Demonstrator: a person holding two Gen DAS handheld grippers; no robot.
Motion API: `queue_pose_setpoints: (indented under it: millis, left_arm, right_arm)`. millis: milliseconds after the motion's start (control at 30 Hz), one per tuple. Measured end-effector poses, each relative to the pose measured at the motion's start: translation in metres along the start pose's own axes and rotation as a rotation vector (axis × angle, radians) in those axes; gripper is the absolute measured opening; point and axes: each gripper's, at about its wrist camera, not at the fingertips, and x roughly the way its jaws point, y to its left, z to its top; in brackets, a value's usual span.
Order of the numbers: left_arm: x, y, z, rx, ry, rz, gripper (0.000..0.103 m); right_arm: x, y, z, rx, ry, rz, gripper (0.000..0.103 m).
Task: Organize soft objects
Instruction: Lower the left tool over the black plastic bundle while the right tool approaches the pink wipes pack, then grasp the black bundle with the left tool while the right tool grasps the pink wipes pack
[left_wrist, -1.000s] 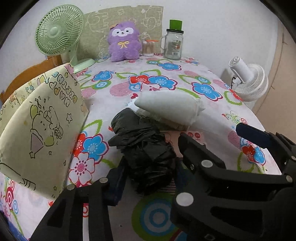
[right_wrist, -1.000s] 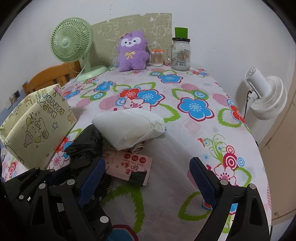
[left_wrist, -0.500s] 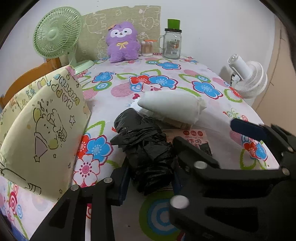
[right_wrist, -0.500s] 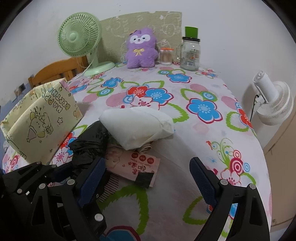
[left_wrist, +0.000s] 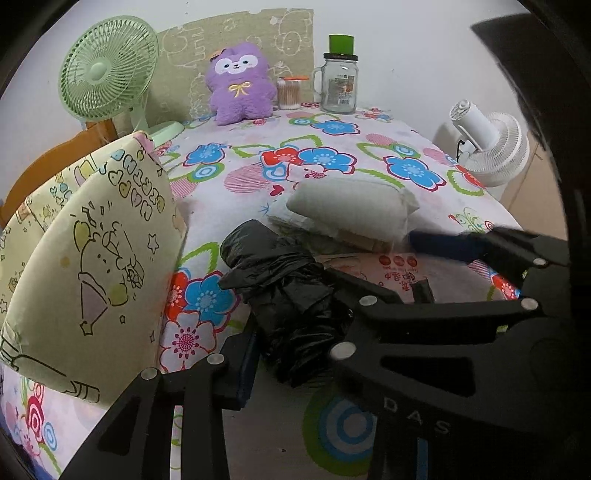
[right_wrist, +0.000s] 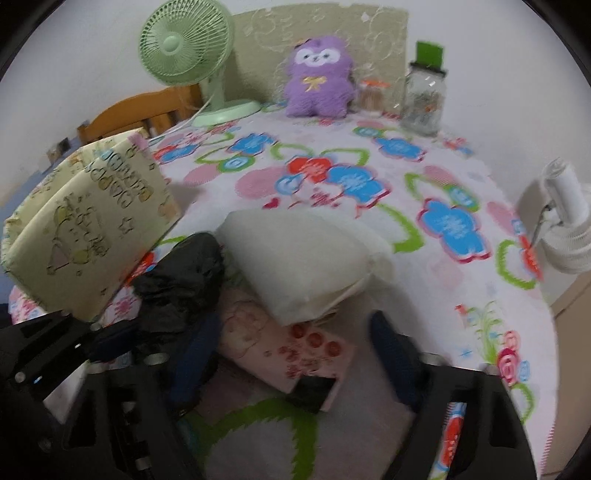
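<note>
A crumpled black plastic bag (left_wrist: 288, 295) lies on the flowered tablecloth, and my left gripper (left_wrist: 295, 347) is shut on its near end. The bag also shows in the right wrist view (right_wrist: 181, 280). A white soft pouch (left_wrist: 351, 210) lies just beyond it, on top of a pink printed bag (left_wrist: 399, 269). My right gripper (right_wrist: 288, 358) is open, its fingers on either side of the pink bag (right_wrist: 288, 350), close below the white pouch (right_wrist: 299, 266). An open yellow cartoon-print paper bag (left_wrist: 92, 258) stands at the left.
At the back stand a green fan (left_wrist: 107, 70), a purple plush toy (left_wrist: 240, 81), a cotton-swab jar (left_wrist: 289, 94) and a glass jar with a green lid (left_wrist: 340, 81). A white fan (left_wrist: 491, 144) is off the table's right edge. A wooden chair back (right_wrist: 144, 110) is behind left.
My right gripper has moved forward and left toward the pink bag and white pouch, blurring its view. My left gripper stays shut on the black bag, with little movement.
</note>
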Motion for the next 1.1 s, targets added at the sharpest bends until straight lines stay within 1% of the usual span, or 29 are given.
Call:
queue_pose_setpoints:
  millis: [33,200,333,600,733,833,933,967,1000,1033,1100]
  left_arm:
    - [0.0,0.0,0.0,0.002,-0.002,-0.002,0.041]
    - [-0.003,-0.002,-0.002,0.018,-0.004,-0.004,0.041]
    - [-0.007,-0.004,-0.006,0.035,-0.009,-0.009,0.041]
    - [-0.016,-0.008,-0.017,0.08,-0.017,-0.024,0.042]
    - [-0.019,-0.008,-0.021,0.096,-0.013,-0.02,0.043]
    - [-0.02,-0.006,-0.021,0.089,-0.006,-0.021,0.044]
    - [-0.02,-0.002,-0.02,0.078,0.0,-0.019,0.044]
    - [-0.02,-0.001,-0.02,0.08,0.0,-0.02,0.046]
    - [-0.02,-0.001,-0.021,0.087,0.001,-0.024,0.052]
    - [-0.02,-0.002,-0.021,0.094,0.002,-0.027,0.057]
    - [-0.021,-0.004,-0.022,0.115,-0.005,-0.023,0.059]
  right_arm:
    - [-0.001,0.001,-0.001,0.003,-0.001,0.012,0.07]
    - [-0.005,0.003,-0.005,0.0,-0.001,0.013,0.064]
    - [-0.012,-0.001,-0.013,0.034,0.008,0.022,0.06]
    - [-0.029,-0.001,-0.029,0.052,0.025,0.004,0.048]
    - [-0.036,0.002,-0.037,0.029,0.035,-0.016,0.048]
    - [-0.04,0.01,-0.038,-0.007,0.018,-0.046,0.049]
    - [-0.038,0.011,-0.035,-0.015,0.019,-0.045,0.049]
    - [-0.035,0.01,-0.034,-0.017,0.023,-0.043,0.049]
    - [-0.033,0.01,-0.032,-0.018,0.024,-0.038,0.049]
    - [-0.03,0.01,-0.03,-0.021,0.028,-0.035,0.053]
    - [-0.024,0.013,-0.026,-0.035,0.035,-0.024,0.06]
